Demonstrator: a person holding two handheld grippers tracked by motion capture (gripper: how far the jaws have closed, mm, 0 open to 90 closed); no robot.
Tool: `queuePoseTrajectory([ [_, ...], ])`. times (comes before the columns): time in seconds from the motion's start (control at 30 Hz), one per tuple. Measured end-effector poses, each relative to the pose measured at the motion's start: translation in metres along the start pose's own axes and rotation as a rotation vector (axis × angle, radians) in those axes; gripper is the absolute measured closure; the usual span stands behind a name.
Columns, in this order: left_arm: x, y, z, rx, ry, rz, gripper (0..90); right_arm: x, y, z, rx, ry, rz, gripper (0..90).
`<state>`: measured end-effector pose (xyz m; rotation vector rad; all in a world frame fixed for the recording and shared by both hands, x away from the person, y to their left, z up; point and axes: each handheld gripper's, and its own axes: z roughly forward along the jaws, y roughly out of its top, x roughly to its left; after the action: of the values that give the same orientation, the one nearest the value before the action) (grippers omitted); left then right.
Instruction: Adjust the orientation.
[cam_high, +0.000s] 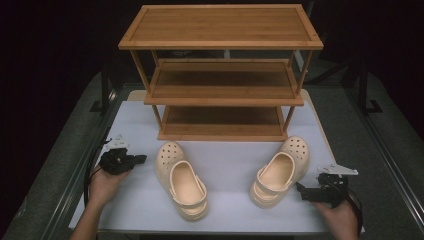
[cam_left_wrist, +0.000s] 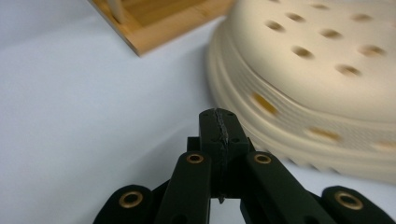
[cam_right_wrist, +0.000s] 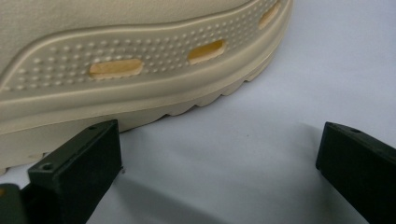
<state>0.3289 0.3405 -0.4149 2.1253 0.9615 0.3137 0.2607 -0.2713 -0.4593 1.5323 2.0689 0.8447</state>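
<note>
Two cream clogs lie on the white table top (cam_high: 230, 165) in front of a wooden three-shelf rack (cam_high: 222, 75). The left clog (cam_high: 181, 179) points its toe toward the rack, and the right clog (cam_high: 280, 171) does the same. My left gripper (cam_high: 139, 159) sits just left of the left clog's toe, jaws shut on nothing; in the left gripper view (cam_left_wrist: 219, 122) the perforated toe (cam_left_wrist: 322, 70) looms right ahead. My right gripper (cam_high: 301, 189) stands open beside the right clog's heel, and its own view (cam_right_wrist: 219, 154) shows the clog's sole wall (cam_right_wrist: 140, 79) near the left jaw.
The rack stands at the back of the table, its lowest shelf (cam_high: 222, 131) just behind the clog toes. A corner of it (cam_left_wrist: 154, 28) appears in the left gripper view. Dark floor and metal rails flank the table on both sides.
</note>
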Motion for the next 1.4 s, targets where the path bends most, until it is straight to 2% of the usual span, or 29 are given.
queuePoseTrajectory([
  [0.27,-0.034,-0.024,-0.014,-0.022,-0.058,-0.011,90.0,0.0,0.0,0.0,0.001,0.001,0.002,0.0],
  [0.4,-0.054,-0.035,-0.016,-0.015,-0.082,0.017,90.0,0.0,0.0,0.0,0.001,0.0,0.001,0.0],
  [0.47,-0.06,-0.035,-0.015,-0.018,-0.089,0.033,90.0,0.0,0.0,0.0,0.002,0.0,0.001,0.0],
  [0.63,-0.066,-0.029,-0.008,-0.033,-0.139,0.053,90.0,0.0,0.0,0.0,0.002,0.0,0.001,0.0],
  [0.77,-0.07,-0.026,-0.002,-0.037,-0.16,0.06,90.0,0.0,0.0,0.0,0.002,0.0,0.001,0.0],
  [0.87,-0.071,-0.022,0.002,-0.047,-0.156,0.069,90.0,0.0,0.0,0.0,0.002,0.0,0.001,0.0],
  [1.0,-0.073,-0.018,0.008,-0.033,-0.149,0.083,90.0,0.0,0.0,0.0,0.001,0.0,0.0,0.0],
  [1.2,-0.071,-0.013,0.01,-0.026,-0.152,0.104,90.0,0.0,0.0,0.0,0.002,0.0,0.001,0.0],
  [1.4,-0.067,-0.004,0.019,-0.017,-0.156,0.119,90.0,0.0,0.0,0.0,0.003,0.0,0.001,0.0],
])
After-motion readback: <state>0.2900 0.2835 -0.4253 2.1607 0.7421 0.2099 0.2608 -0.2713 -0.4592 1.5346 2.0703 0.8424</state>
